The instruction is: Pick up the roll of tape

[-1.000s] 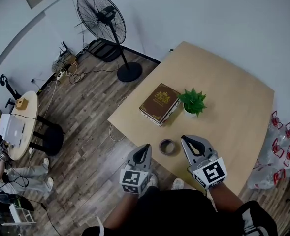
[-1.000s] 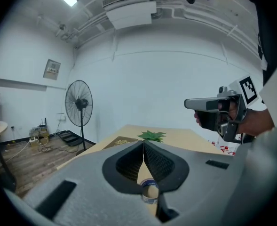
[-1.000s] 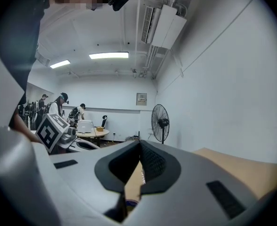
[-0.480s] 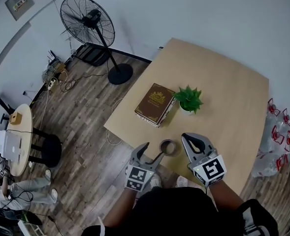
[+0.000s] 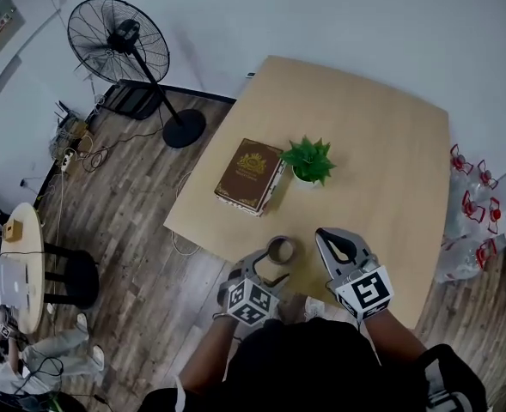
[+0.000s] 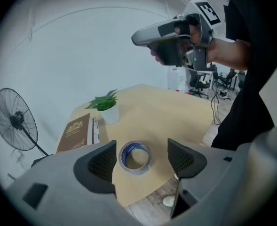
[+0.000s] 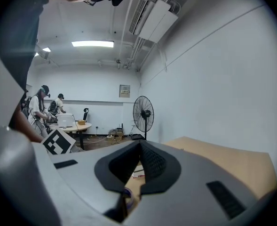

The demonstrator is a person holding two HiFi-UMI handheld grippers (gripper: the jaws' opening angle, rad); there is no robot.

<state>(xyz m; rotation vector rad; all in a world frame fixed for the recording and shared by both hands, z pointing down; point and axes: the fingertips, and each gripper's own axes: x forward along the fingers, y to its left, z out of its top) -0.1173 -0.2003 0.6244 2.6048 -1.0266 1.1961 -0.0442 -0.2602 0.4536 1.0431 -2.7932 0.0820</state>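
The roll of tape lies flat on the table, close to its near edge, with a book at about 11 o'clock from it and a potted plant at about 1 o'clock. The left hand-held gripper comes at it from 6 o'clock, tilted down. Its jaws are opening, and the roll sits framed in the gap with neither pad touching it. The right hand-held gripper waits at the roll's 3 o'clock, jaws together and holding nothing. The approach looks nearly done; closing on the roll and lifting it are not yet done.
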